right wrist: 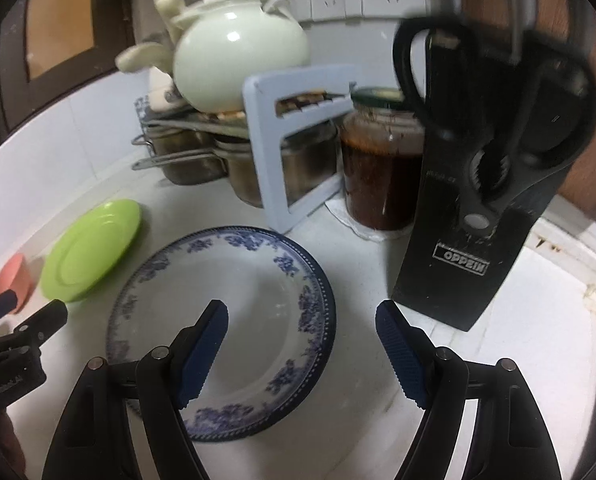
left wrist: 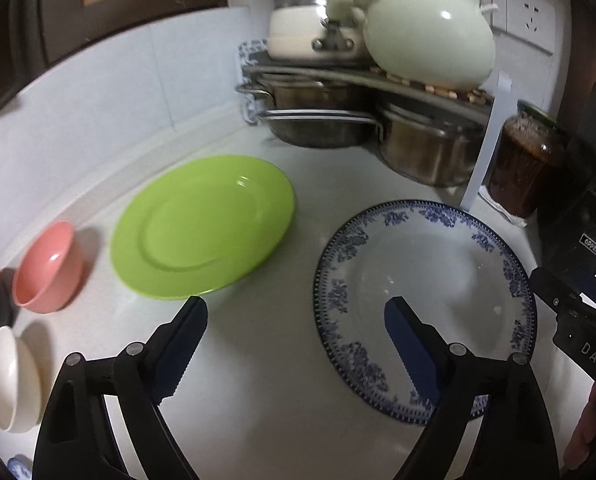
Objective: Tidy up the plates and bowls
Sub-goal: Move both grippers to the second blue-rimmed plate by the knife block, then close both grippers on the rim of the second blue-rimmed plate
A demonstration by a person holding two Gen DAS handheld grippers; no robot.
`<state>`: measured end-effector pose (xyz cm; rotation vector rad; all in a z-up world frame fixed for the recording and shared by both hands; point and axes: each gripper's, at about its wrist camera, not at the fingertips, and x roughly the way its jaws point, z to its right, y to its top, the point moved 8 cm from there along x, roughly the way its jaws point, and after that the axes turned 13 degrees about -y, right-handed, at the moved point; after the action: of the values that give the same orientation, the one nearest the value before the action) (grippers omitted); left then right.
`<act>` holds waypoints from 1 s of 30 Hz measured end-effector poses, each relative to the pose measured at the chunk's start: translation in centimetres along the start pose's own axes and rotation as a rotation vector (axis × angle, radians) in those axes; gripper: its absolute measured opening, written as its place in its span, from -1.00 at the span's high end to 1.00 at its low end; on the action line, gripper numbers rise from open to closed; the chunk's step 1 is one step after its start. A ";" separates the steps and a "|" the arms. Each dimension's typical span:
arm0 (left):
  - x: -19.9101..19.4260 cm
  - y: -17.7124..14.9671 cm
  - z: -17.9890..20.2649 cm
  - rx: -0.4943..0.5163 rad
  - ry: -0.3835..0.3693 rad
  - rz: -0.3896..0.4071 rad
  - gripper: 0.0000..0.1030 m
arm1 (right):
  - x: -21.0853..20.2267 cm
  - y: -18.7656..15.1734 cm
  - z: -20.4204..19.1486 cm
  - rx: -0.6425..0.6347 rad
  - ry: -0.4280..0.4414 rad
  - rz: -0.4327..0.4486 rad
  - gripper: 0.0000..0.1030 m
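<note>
Both claws over the white bench (left wrist: 258,360), angled down at it. My left claw (left wrist: 298,348) is spread wide with nothing between its fingers; one pad hangs over the bare bench, the other over the blue-and-white patterned china plate (left wrist: 430,280) at lower right of the left view. My right claw (right wrist: 302,350) is also spread and empty, its left pad above that same plate at centre bottom of the right view, its right pad above bare bench beside it.

Task's things: the flat lime-green plastic plate (left wrist: 202,226) lies centre left in the left view, apart from the china plate. The pink bowl (left wrist: 48,268) sits at the left edge, the white bowl (left wrist: 12,380) below it, both seemingly tipped on their sides. Nothing is stacked yet.

Risks, as I judge them:
- Both claws are aimed at one plate, so they could knock each other.
- The china plate lies flat; a pad pushing on the rim may skid it toward the black knife block (right wrist: 478,240) or the dark glass jar (right wrist: 382,176) at upper right.
- A one-sided rim pinch could let the heavy plate tilt and drop.
- The tipped bowls may roll if nudged.
</note>
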<state>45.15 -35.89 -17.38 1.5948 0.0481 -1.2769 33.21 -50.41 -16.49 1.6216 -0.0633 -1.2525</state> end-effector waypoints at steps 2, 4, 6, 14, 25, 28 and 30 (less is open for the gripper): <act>1.1 0.0 0.2 0.000 -0.011 -0.018 -0.71 | 1.1 -0.2 0.1 0.004 -0.004 -0.017 -0.49; 1.9 0.0 0.5 0.003 -0.023 -0.030 -0.68 | 2.0 -0.3 0.1 0.007 -0.002 -0.029 -0.49; 2.7 0.1 0.6 0.005 -0.030 -0.041 -0.63 | 2.9 -0.6 0.2 0.010 0.001 -0.049 -0.47; 5.2 0.0 1.2 0.009 -0.070 -0.098 -0.39 | 5.6 -1.3 0.3 0.015 -0.002 -0.099 -0.19; 6.8 -0.1 1.7 0.016 -0.094 -0.134 0.01 | 7.4 -1.7 0.2 0.008 0.024 -0.143 0.10; 6.9 -0.1 1.7 0.014 -0.100 -0.130 0.06 | 7.5 -1.7 0.1 0.002 0.024 -0.145 0.16; 6.9 -0.1 1.6 0.019 -0.094 -0.128 0.11 | 7.5 -1.7 -0.1 -0.003 0.034 -0.147 0.20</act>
<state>46.97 -40.67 -22.34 1.5659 0.0810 -1.4543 35.81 -53.91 -22.82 1.6688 0.0802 -1.3354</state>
